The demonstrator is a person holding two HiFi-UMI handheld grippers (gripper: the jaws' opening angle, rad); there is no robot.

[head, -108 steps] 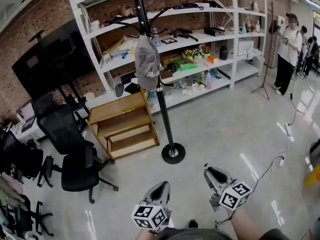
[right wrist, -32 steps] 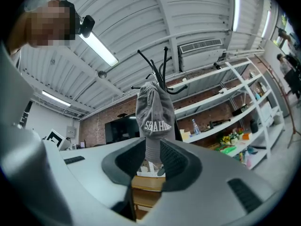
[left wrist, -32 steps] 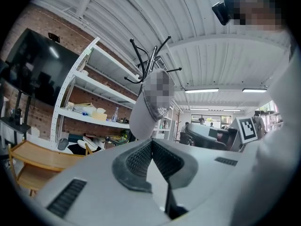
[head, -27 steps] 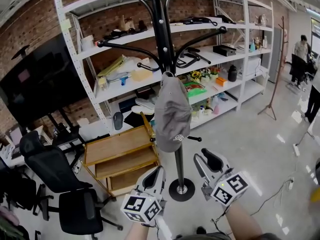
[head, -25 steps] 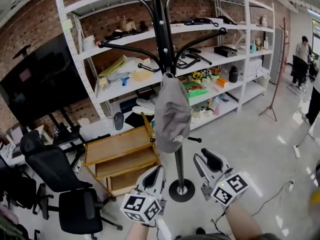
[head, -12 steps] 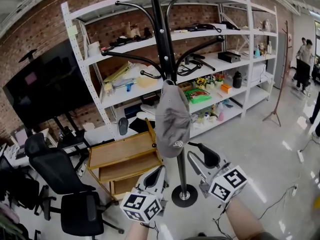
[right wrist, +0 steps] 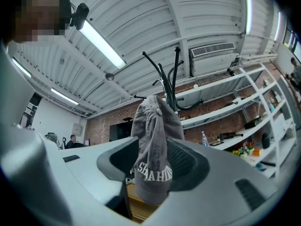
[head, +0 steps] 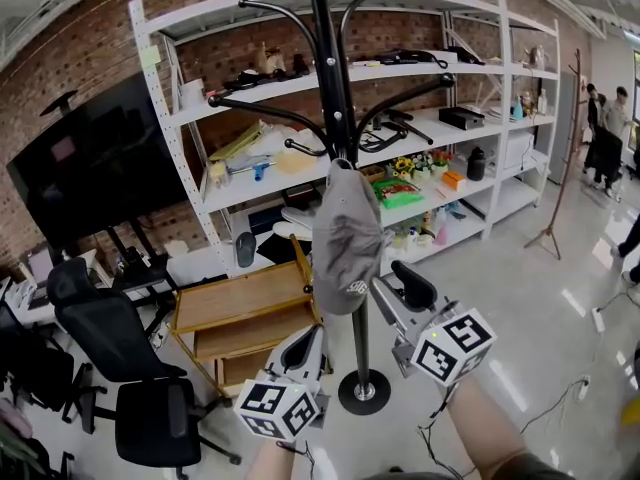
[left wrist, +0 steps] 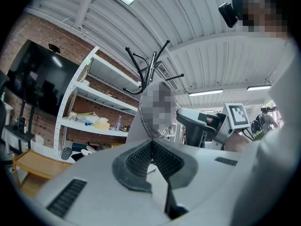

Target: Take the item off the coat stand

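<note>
Cap (head: 345, 236) hangs on the stand (head: 328, 58); right gripper (head: 397, 288) gapes at it

The soft grey cloth cap, with white letters stitched low on it, hangs limp from a hook against the pole of the black metal stand, which has curved, ball-tipped arms and a round base. The right gripper, pale plastic with ribbed black pads, has just been opening and stands wide. Its own view shows the cap in the gap, the pads not pressing it. The left gripper (head: 308, 340) is closed on nothing, low by the pole. Compared with a second ago, the right gripper is higher and nearer the cap's lower edge; the cap and the left gripper are unmoved.
</note>
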